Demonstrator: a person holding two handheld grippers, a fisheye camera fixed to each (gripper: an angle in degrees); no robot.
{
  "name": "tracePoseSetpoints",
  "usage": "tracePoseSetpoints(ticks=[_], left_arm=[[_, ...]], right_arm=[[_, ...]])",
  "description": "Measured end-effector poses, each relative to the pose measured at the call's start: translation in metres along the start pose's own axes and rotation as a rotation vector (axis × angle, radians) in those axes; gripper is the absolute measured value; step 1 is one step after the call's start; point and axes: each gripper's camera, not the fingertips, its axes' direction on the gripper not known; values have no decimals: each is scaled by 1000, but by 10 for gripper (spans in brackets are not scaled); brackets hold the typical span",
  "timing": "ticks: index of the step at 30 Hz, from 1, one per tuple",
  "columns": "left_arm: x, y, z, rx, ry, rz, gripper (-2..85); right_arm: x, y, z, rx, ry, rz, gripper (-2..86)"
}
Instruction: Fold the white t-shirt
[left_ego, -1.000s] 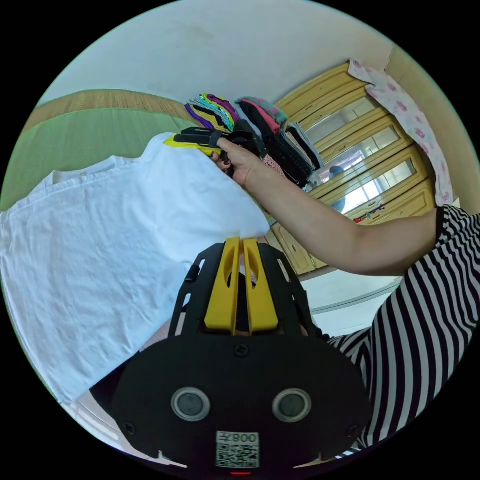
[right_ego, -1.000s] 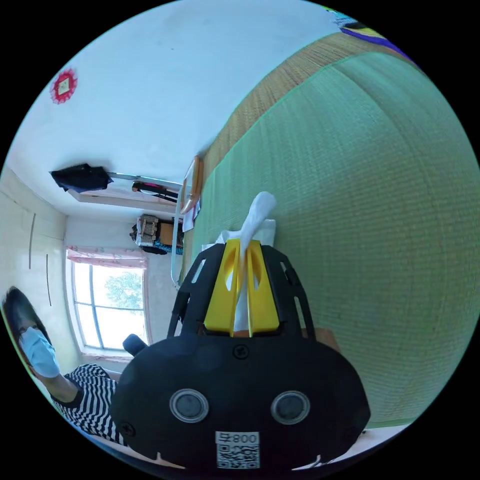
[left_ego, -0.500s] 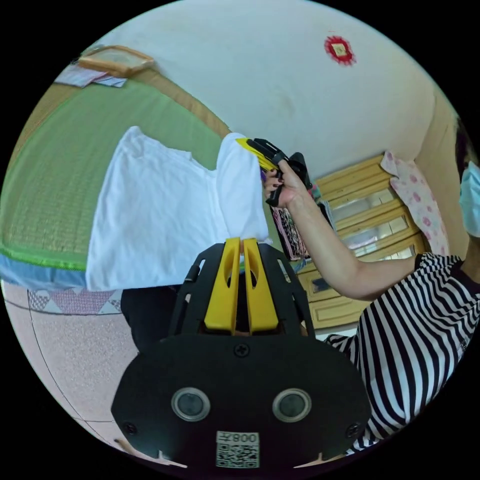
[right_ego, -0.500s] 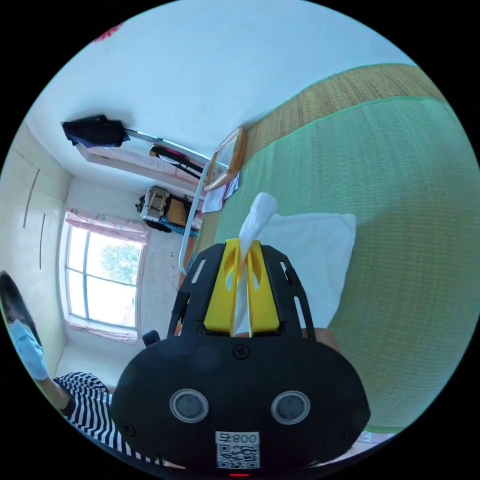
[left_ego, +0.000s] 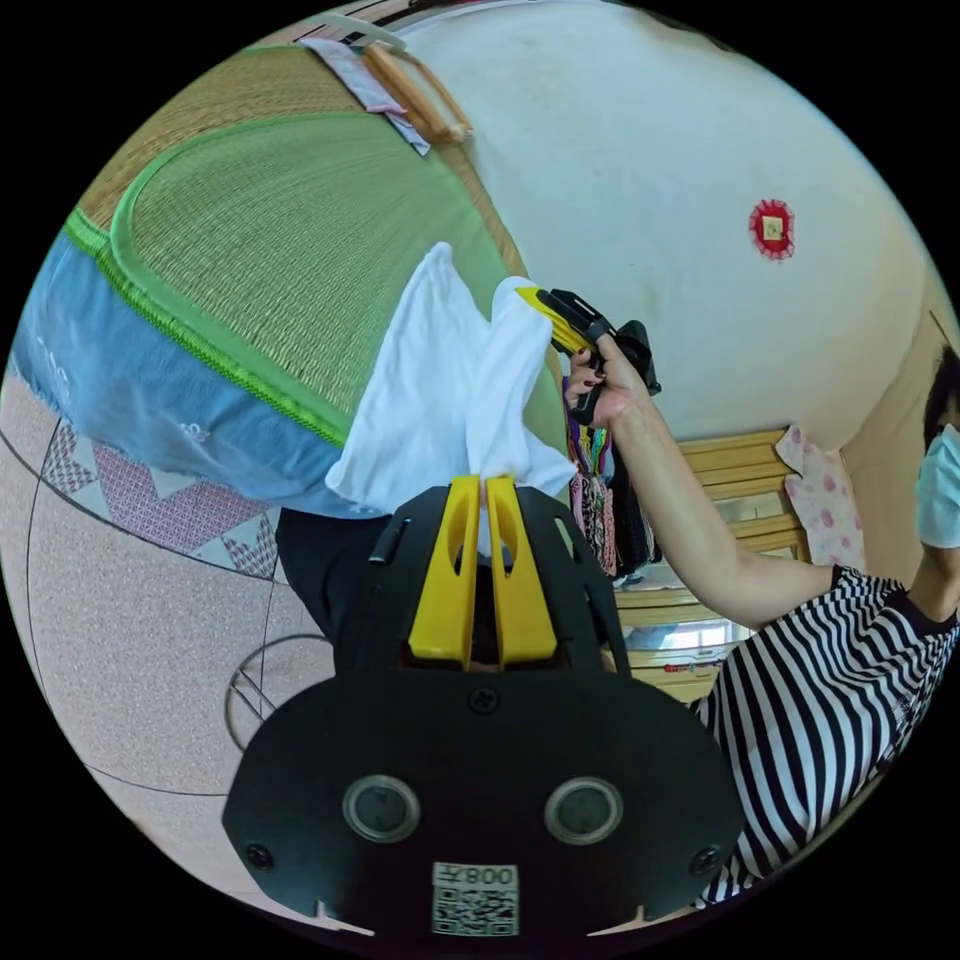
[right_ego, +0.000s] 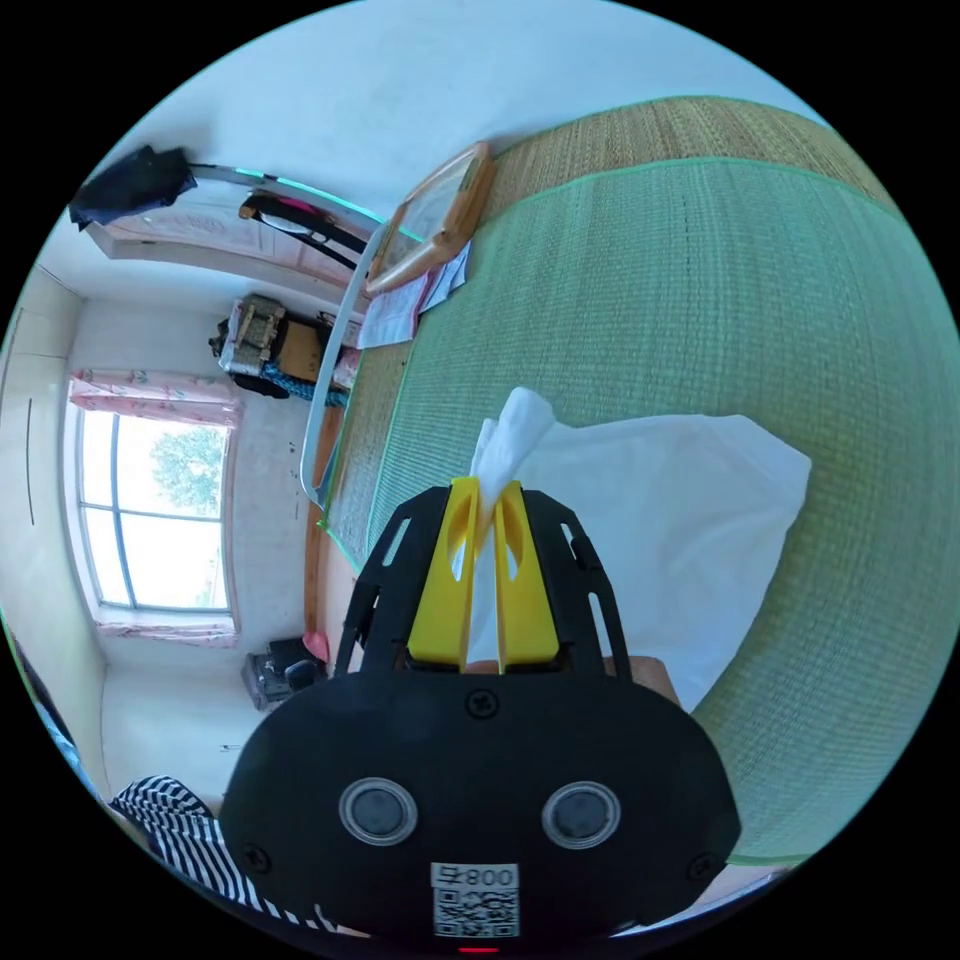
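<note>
The left gripper (left_ego: 484, 488) has its yellow jaws nearly together, pinching a bunched edge of the shirt (left_ego: 440, 400) right at their tips. The right gripper (right_ego: 487, 492) is closed the same way, with a tuft of white cloth poking out beyond its jaws. In the left gripper view the right gripper (left_ego: 548, 305) shows higher up, held in the person's hand (left_ego: 600, 385), with the shirt strung between the two and sagging in loose folds.

The shirt hangs partly in the air at the edge of the bed (left_ego: 270, 250); its far part lies on the green mat (right_ego: 700, 300), and one lobe droops down past the blue side of the bed.

Both grips look shallow, on bunched cloth and not on a flat hem, so a quick pull could slip the fabric out of either pair of jaws, and the freed side would likely drop toward the floor (left_ego: 120, 640). The slack between the grippers may set creases or fold the cloth over itself, giving a crooked fold once it is laid down. Dragging the resting part over the woven mat could also rumple it. Uneven height between the two grippers would skew the edges.
</note>
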Motion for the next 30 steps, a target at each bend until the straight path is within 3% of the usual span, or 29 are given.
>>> tracePoseSetpoints(ticks=[30], left_arm=[[-68, -17, -104, -11, 31, -119, 11]], right_arm=[[-143, -75, 60, -158, 115, -38, 71]])
